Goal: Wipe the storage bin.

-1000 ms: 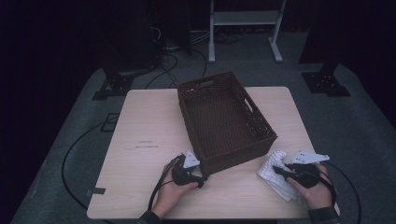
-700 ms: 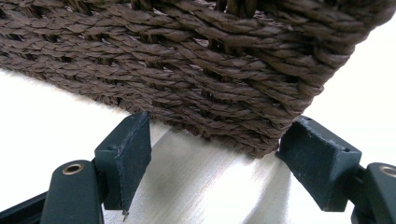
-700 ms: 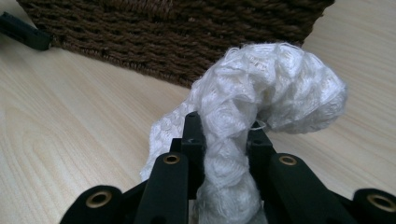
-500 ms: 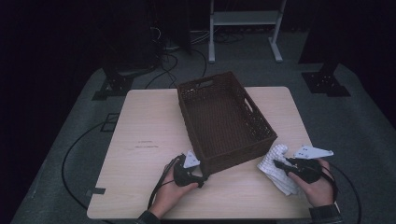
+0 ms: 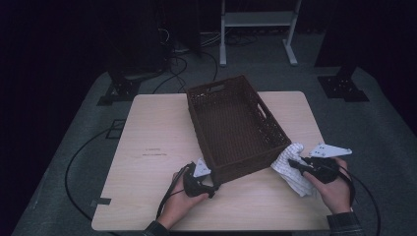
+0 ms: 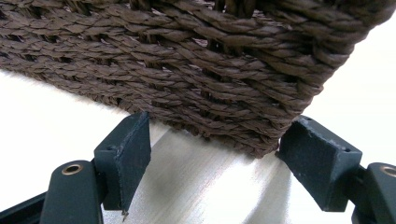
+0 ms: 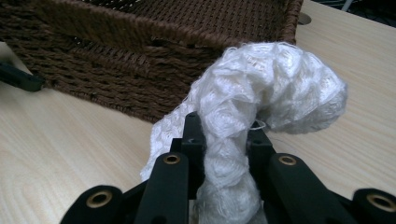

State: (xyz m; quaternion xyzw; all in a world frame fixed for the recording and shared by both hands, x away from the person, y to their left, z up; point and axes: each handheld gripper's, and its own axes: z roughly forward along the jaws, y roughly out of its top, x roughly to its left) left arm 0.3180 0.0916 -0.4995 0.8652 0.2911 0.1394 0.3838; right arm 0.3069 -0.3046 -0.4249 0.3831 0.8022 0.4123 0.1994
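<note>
Writing (image 5: 155,151): two short dark printed lines on the tabletop left of the basket, too small to read. No brand or label legible anywhere else. Table (image 5: 147,123): pale wood grain, rounded corners, seen whole from the high view, with a small dark tab of tape (image 5: 100,202) at its near left edge. Woven brown basket (image 5: 236,128): set at a slant on the middle of the table, cut-out handles in its end and side walls, nothing visible inside. White knitted cloth (image 5: 294,167): lay on the table just beside the basket's near right corner, one end raised off the wood. Right gripper (image 5: 295,166): clenched on that cloth, jaws pinching a bunched fold while the free end curled over them toward the basket wall, as seen in the right gripper view (image 7: 229,144). Left gripper (image 5: 212,192): at the basket's near left corner, jaws spread wide and resting low on the table, the corner of the weave between them and close to both pads, nothing gripped, clear in the left gripper view (image 6: 212,154). Room: dark, grey carpeted floor (image 5: 74,147), black cables (image 5: 78,157) looping round the table's left side, a white metal frame (image 5: 255,29) and black stands behind.
</note>
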